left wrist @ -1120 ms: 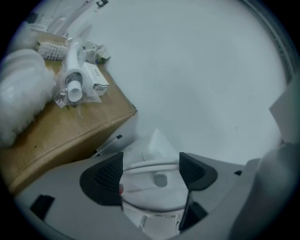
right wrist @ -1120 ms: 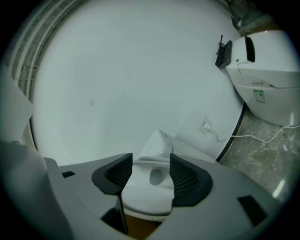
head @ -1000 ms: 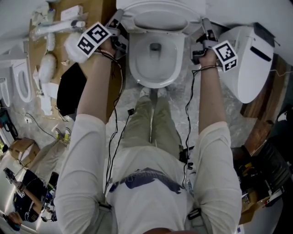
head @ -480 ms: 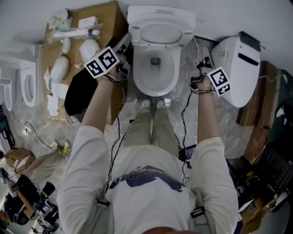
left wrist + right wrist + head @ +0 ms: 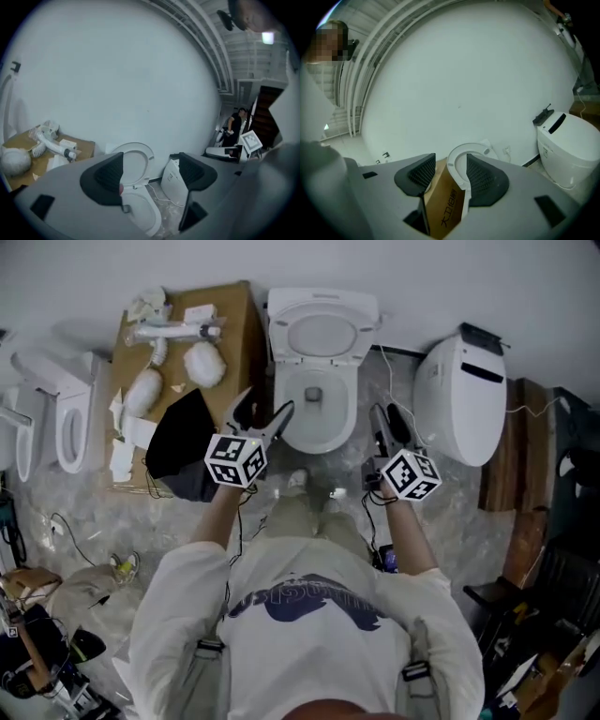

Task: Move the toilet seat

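Toilet seat (image 5: 284, 338) upright behind bowl (image 5: 351, 405)

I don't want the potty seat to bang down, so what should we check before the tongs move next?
1. Left tongs empty: ok. The jaws are apart with nothing between them.
2. Right tongs empty: ok. The jaws are apart, though they have just been closing, and nothing is between them.
3. Toilet seat up: ok. It stands raised at the back of the toilet.
4. Tongs clear of the bowl: ok. Both hang in front of it and touch nothing.
5. Seat will stay up by itself: cannot tell.
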Tool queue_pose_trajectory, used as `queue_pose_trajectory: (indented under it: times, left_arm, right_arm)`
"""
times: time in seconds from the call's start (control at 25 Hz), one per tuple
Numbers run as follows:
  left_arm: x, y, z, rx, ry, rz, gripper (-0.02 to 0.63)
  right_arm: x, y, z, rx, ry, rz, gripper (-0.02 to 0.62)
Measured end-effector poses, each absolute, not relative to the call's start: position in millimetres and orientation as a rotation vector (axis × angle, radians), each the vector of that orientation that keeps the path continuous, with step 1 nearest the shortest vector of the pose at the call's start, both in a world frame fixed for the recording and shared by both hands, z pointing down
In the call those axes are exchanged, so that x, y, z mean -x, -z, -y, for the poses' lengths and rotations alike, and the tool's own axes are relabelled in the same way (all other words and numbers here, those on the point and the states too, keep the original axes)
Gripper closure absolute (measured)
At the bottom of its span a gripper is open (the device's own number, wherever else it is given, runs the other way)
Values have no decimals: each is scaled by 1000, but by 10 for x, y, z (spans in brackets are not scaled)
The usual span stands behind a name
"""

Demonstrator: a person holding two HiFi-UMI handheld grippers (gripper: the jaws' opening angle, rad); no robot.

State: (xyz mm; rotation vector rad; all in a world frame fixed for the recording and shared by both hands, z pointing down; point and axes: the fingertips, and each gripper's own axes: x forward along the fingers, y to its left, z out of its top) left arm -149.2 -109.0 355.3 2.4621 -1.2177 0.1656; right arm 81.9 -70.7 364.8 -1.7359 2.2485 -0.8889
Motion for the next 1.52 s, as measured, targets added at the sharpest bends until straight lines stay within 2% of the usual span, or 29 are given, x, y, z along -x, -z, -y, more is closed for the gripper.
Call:
queue_pose_trajectory:
  times: [0.2,0.64,0.84,0.96,1.04,1.12,1.2,1.32,1.52]
  left_arm:
    - [1239,-3281,186,-2543,-179,1257,241]
    - [902,-2790,-1507,-2520,-97,1507,241]
    - [699,-2519,-2034,-2561,-63,1553,241]
    - [577,-2374,-2256,-2603,-57,1593,243]
    - [517,-2270,-2345,-2644,-12,1636,291]
    - [505,-2142,-2415,-2683,35,1700,411]
    - [509,-2086,-2422,-2705,37,1751,502]
    - [501,-2026,-2303,-2701,80,1808,582]
    - [499,-1921,-2208,-2710,123,1834,606]
  right_arm:
    - [-605,-3368,-146,1705,755,-2386,379]
    - [-1100,-2818,-1661,1682,547,-2388,387]
    - [-1107,-2580,-2066,1708,397,-2442,393]
    - [-1039,-2403,-2241,1749,241,-2465,427]
    - [-983,-2307,-2320,1801,131,-2458,489]
    - [-866,-2235,-2371,1843,30,-2466,584]
    - [-706,-2153,-2366,1822,-73,-2501,584]
    - [-589,-2004,-2279,1801,-191,-2477,584]
    - [-619,-1968,-2252,1872,-232,-2415,584]
